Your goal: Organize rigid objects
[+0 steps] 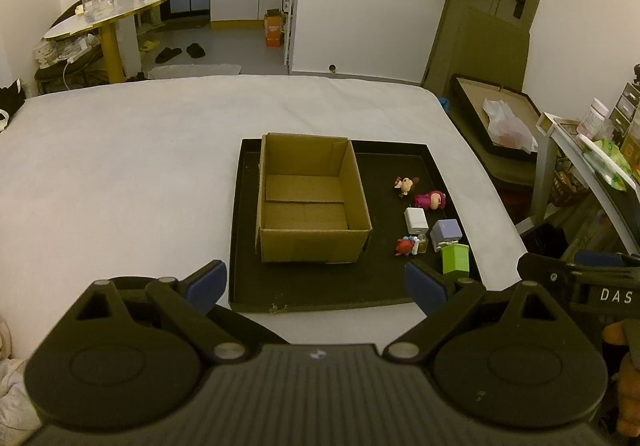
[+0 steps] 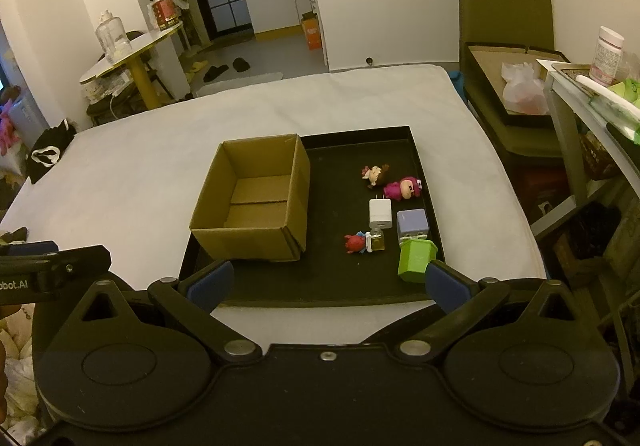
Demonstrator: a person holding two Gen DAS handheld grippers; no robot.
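1. A shallow black rectangular tray (image 2: 420, 181) sits on a white mattress (image 2: 140, 173), with an open brown cardboard box (image 2: 248, 242) filling its left half.
2. Along the tray's right edge lie a pink-and-brown figurine (image 2: 375, 174), a magenta figurine (image 2: 402, 187), a white plug charger (image 2: 380, 213), a lavender cube (image 2: 412, 222), a red figurine (image 2: 355, 244) and a green plastic container (image 2: 416, 260).
3. The right gripper (image 2: 327, 280) hovers over the tray's near edge, fingers spread wide and holding nothing; the green container stands just ahead of its right fingertip.
4. The left gripper (image 1: 316, 282) is likewise released, the box ahead between its fingers.
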